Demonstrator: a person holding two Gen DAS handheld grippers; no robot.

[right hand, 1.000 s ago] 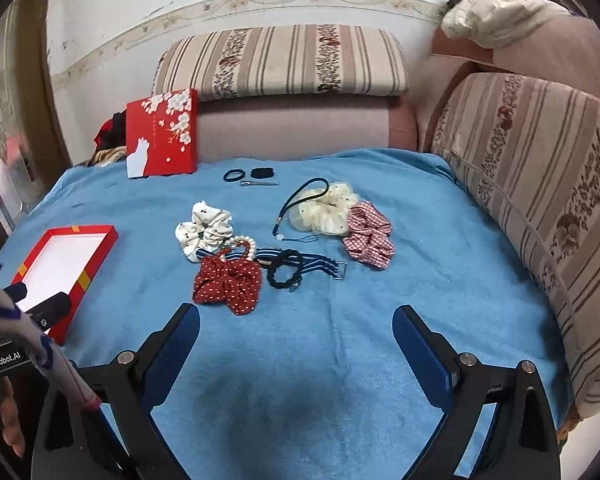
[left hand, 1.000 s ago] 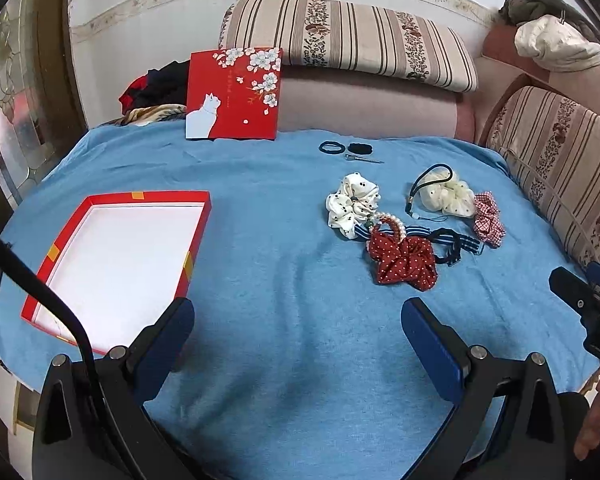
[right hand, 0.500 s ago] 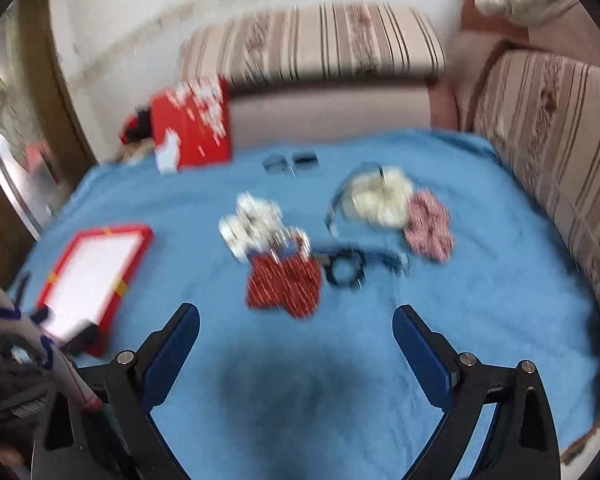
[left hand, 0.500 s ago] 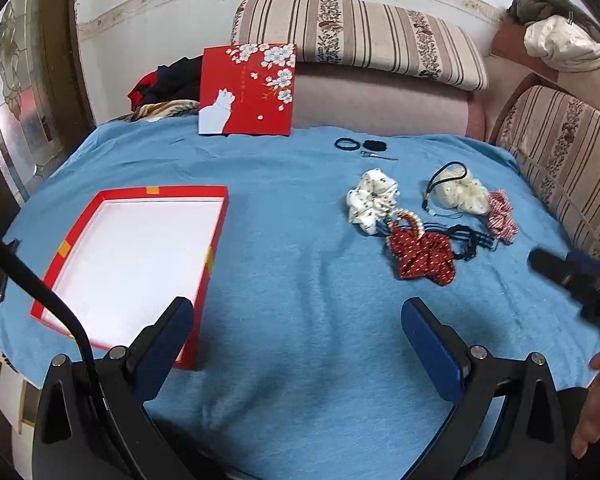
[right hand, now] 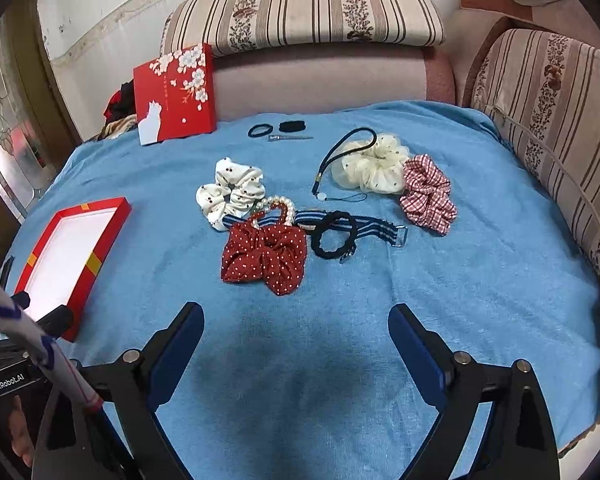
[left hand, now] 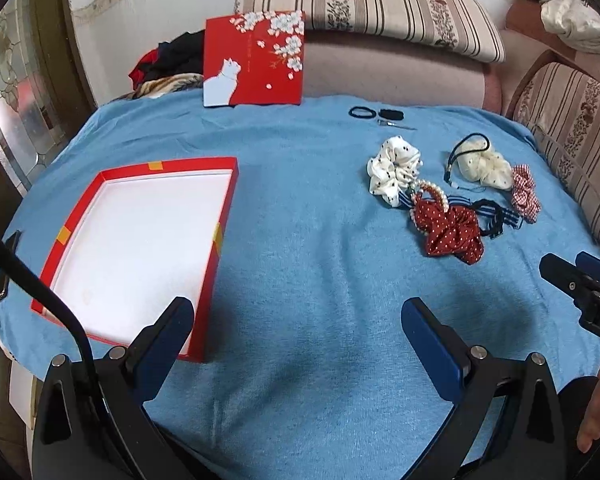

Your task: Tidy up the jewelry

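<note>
A red box tray with a white inside lies open on the left of the blue cloth. To its right sits a cluster: a red dotted scrunchie, a pearl bracelet, a white dotted scrunchie, a cream scrunchie, a checked red scrunchie, a black hair tie and a striped band. My left gripper hovers open beside the tray's near right corner. My right gripper stands open just short of the red scrunchie, holding nothing.
The box's red lid with a white cat leans against the striped sofa at the back. Two small black hair ties and a metal clip lie in front of it. A dark phone-like object lies at the cloth's left edge.
The right gripper has moved forward toward the scrunchie cluster, which looks larger now. The left gripper has shifted left and closer to the tray. Both stay open.
</note>
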